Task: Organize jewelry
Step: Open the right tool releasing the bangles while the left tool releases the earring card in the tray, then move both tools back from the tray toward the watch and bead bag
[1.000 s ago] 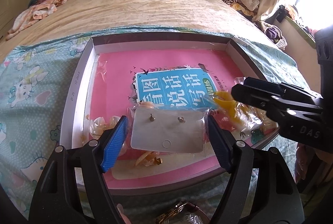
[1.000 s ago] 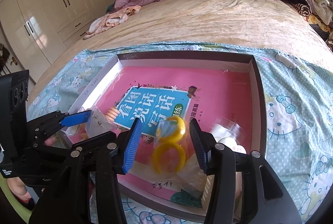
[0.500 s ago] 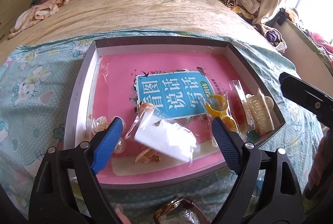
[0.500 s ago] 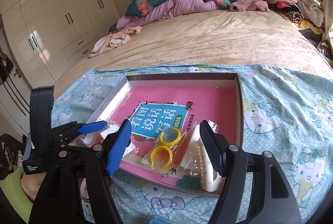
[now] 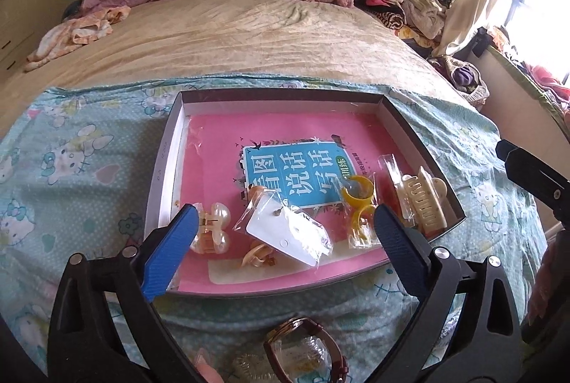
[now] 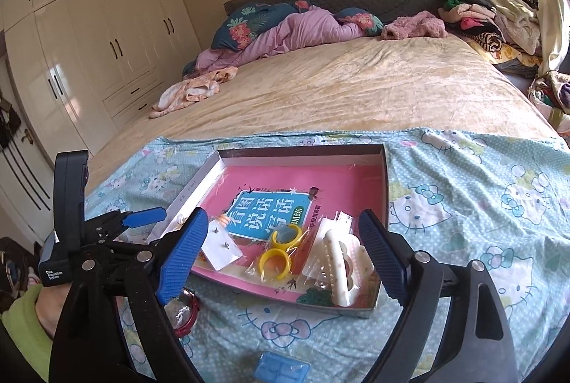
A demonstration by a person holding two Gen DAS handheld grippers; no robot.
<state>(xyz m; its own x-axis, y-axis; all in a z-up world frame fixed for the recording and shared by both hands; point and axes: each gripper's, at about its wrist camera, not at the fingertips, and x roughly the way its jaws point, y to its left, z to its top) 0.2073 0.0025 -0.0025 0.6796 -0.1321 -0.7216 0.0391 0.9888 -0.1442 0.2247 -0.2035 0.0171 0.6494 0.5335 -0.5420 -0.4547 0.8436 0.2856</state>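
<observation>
You have a bed (image 6: 356,87) under everything, its tan cover bare across the middle. Over the near end lies a light-blue cartoon-cat sheet (image 6: 473,205). Directly on that sheet: a shallow grey box tray (image 5: 158,176) with a pink liner, a red-strapped wristwatch (image 5: 306,351) just in front of the tray's near edge, and a small blue plastic case (image 6: 281,368) nearer you. At the head end sit a floral pillow (image 6: 256,20), a rumpled pink quilt (image 6: 302,30), and heaped clothes (image 6: 481,16) on the right.

Sunlit bedroom (image 6: 356,87), cream wardrobes (image 6: 89,45)
</observation>
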